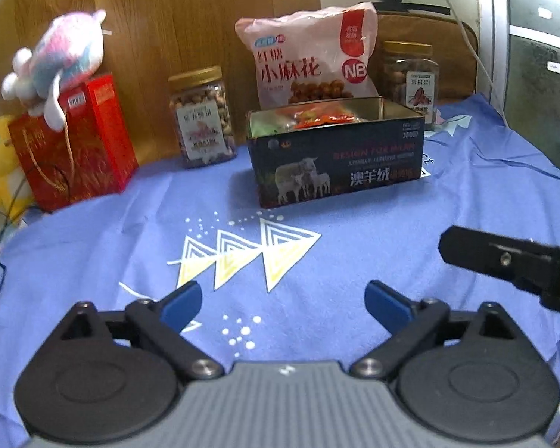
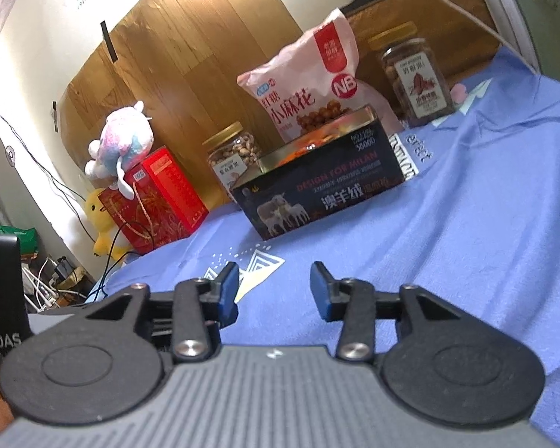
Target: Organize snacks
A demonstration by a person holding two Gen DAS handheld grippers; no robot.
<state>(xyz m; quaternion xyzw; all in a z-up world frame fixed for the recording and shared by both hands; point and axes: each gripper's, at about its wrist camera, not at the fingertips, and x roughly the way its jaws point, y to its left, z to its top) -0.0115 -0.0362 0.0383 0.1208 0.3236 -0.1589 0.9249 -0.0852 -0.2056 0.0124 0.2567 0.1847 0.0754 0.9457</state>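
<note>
- We find the left gripper (image 1: pixel 283 304) with jaws wide apart, holding nothing, over the blue cloth (image 1: pixel 466 194).
- We find the right gripper (image 2: pixel 274 291) part open, also empty.
- The open tin (image 1: pixel 336 164) holds snacks near the table's far edge.
- The pink bag (image 1: pixel 310 56) leans just behind it, between two jars (image 1: pixel 203 117) (image 1: pixel 410 78).

Dim, soft, fisheye-bent views; bright glare on upper-left wall (image 2: pixel 37 37).

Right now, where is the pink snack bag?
In both views the pink snack bag stands upright directly behind the open tin box, between the two jars, against the wooden board.
</note>
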